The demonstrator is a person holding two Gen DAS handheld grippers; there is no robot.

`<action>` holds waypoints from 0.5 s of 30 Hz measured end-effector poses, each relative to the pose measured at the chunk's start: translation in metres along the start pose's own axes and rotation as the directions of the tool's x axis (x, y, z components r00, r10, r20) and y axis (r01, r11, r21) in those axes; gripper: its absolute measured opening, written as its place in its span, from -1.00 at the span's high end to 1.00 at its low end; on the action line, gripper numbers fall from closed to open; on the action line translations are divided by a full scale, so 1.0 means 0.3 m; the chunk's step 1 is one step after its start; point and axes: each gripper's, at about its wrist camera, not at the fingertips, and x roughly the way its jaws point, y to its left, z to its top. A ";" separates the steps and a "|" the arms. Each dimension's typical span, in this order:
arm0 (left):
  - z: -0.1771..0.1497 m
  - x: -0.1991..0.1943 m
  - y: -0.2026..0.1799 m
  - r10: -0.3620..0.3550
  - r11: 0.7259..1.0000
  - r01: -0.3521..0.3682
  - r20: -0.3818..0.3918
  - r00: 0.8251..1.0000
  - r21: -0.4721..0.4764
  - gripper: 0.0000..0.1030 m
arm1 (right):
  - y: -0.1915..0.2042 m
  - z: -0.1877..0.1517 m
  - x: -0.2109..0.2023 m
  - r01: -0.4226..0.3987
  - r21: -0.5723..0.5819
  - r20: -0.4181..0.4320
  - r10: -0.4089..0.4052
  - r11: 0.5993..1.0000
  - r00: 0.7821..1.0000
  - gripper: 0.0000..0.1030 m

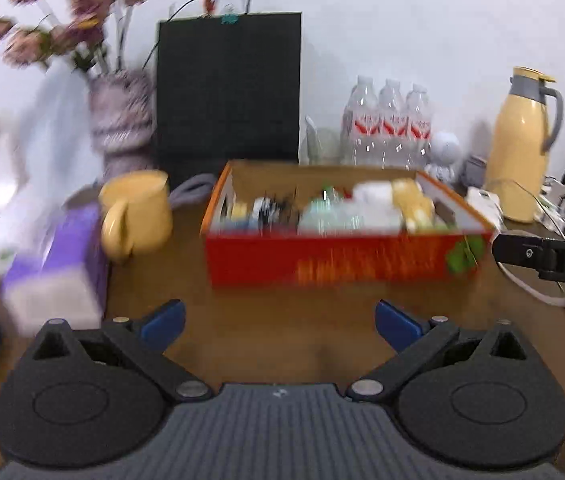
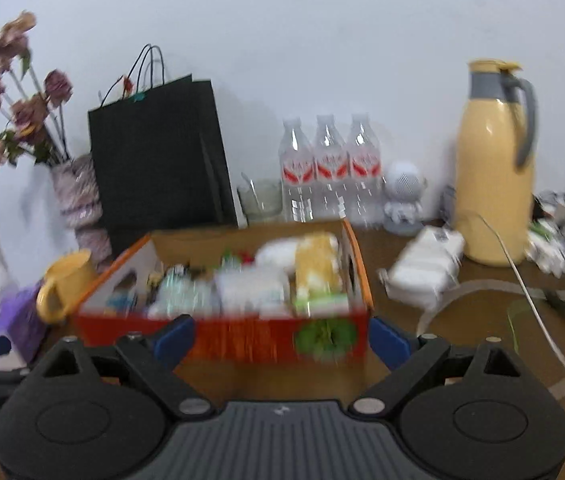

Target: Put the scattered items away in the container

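The left gripper (image 1: 280, 326) hangs over the brown wooden tabletop (image 1: 282, 304) with its blue-tipped fingers (image 1: 164, 322) spread wide and nothing between them. In its view the red-and-orange open cardboard box (image 1: 334, 258) sits at twelve o'clock from the fingertips, resting on the table and well filled with blurred small items: pale packets, a yellow pack and a clear greenish bottle can be made out, the rest cannot be told apart. At ten o'clock from the box stands a yellow ceramic mug (image 1: 138, 212), and just beside that, toward eight o'clock, a purple tissue box (image 1: 60, 272). Behind the box a black paper shopping bag (image 1: 228, 88) stands upright against the white wall, with a patterned vase of dried pink flowers (image 1: 120, 120) at its nine o'clock side. Three clear plastic water bottles with red labels (image 1: 388, 120) stand at one o'clock from the box, and a tall yellow thermos jug with a grey handle (image 1: 522, 144) at two o'clock. The right gripper (image 2: 280, 338) also has its fingers wide apart and empty, its tips close to the front wall of the same box (image 2: 242, 340). A white power adapter (image 2: 422, 270) lies on the table at three o'clock from the box.
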 end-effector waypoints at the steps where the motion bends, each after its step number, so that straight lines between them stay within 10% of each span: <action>1: -0.043 -0.039 0.000 0.002 1.000 -0.002 0.005 1.000 -0.005 -1.00 | -0.001 -0.039 -0.034 -0.004 0.005 -0.007 0.004 1.000 1.000 -0.82; 15: -0.225 -0.109 0.028 0.047 0.998 -0.050 -0.105 0.993 -0.024 -1.00 | 0.055 -0.306 -0.201 -0.024 -0.057 -0.110 0.017 0.998 0.994 -0.99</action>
